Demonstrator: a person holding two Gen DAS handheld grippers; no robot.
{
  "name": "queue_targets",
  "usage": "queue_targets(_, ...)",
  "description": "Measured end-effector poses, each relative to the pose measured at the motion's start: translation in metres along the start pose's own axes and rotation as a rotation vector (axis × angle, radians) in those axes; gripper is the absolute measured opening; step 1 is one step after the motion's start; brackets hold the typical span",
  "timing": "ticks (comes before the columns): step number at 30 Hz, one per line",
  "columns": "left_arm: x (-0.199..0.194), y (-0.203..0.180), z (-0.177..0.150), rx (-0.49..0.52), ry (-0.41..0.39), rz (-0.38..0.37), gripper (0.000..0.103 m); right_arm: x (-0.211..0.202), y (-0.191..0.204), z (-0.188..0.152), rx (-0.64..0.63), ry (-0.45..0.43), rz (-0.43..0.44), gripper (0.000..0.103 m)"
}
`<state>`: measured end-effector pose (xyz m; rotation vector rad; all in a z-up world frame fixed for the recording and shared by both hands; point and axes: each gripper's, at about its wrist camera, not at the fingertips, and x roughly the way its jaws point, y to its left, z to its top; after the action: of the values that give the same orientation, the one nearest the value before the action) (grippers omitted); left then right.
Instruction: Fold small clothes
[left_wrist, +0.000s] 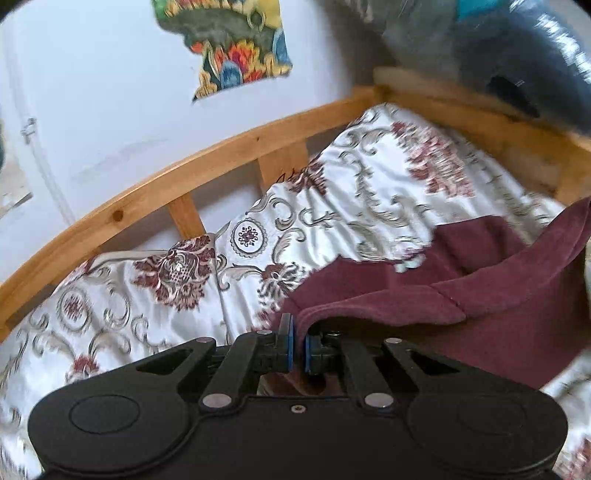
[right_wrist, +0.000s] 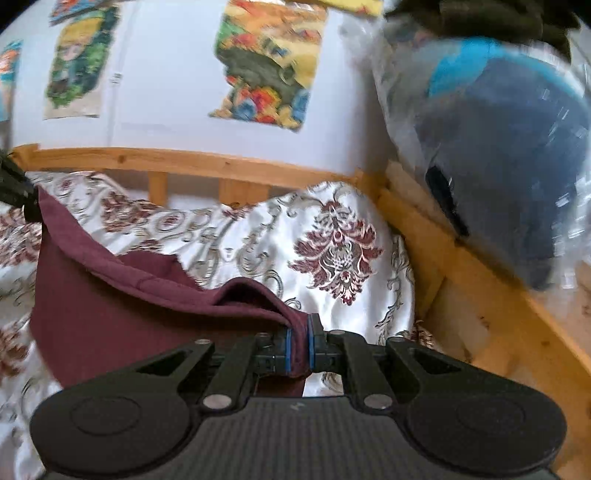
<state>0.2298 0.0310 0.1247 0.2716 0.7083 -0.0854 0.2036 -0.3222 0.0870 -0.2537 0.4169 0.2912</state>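
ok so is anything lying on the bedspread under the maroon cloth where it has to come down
Nothing visible. Both the left gripper and right gripper are shut on the maroon cloth, lifted over the patterned bedspread. The spread that shows is bare; what lies under the cloth is hidden.

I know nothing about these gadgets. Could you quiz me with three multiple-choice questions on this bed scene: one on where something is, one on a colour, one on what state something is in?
1. Where does the wooden slatted bed rail run?
A. Along the white wall with colourful posters
B. Across the middle of the bedspread
C. Under the cloth

2. What colour is the soft cloth garment being handled?
A. Green
B. Maroon
C. Yellow

3. How is the right gripper?
A. Wide open, empty
B. Shut on the garment
C. Resting on the rail

Answers: 1 A, the rail stands against the postered wall. 2 B, it is dark wine-red against the floral white bedspread. 3 B, cloth is pinched between its blue pads.
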Motion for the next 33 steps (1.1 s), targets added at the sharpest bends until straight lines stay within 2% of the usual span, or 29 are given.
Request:
queue_targets(4, 0.057, 0.005, 0.017, -0.042, 0.084, -0.012, 0.006, 0.052, -0.010, 0.002, 0.053, 0.071, 0.009, 0.010)
queue_targets(7, 0.091, 0.006, 0.016, -0.081, 0.144, -0.015, 0.006, 0.085, -0.016, -0.001, 0.090, 0.132, 0.021, 0.010)
queue_targets(16, 0.154, 0.010, 0.008, -0.172, 0.215, -0.011, 0.006, 0.143, -0.024, -0.014, 0.197, 0.217, 0.003, 0.011)
queue_targets(19, 0.165, 0.011, 0.005, -0.201, 0.252, 0.004, 0.012, 0.152, -0.023, -0.016, 0.212, 0.236, -0.007, 0.015)
queue_targets(20, 0.167, 0.012, 0.004, -0.215, 0.267, 0.006, 0.019, 0.153, -0.022, -0.017, 0.212, 0.238, -0.011, 0.016)
queue_targets(22, 0.166, 0.015, 0.001, -0.243, 0.272, 0.003, 0.030, 0.152, -0.024, -0.018, 0.224, 0.230, -0.006, 0.024)
queue_targets(24, 0.160, 0.020, -0.003, -0.257, 0.250, -0.019, 0.053, 0.147, -0.027, -0.018, 0.243, 0.227, 0.001, 0.049)
queue_targets(27, 0.142, 0.024, -0.013, -0.257, 0.185, -0.037, 0.079, 0.135, -0.028, -0.021, 0.240, 0.209, 0.002, 0.064)
queue_targets(30, 0.120, 0.025, -0.030, -0.246, 0.114, -0.052, 0.085, 0.121, -0.028, -0.026, 0.221, 0.189, -0.004, 0.077)
queue_targets(33, 0.101, 0.020, -0.052, -0.221, 0.090, -0.086, 0.087, 0.109, -0.022, -0.031, 0.179, 0.164, -0.001, 0.092)
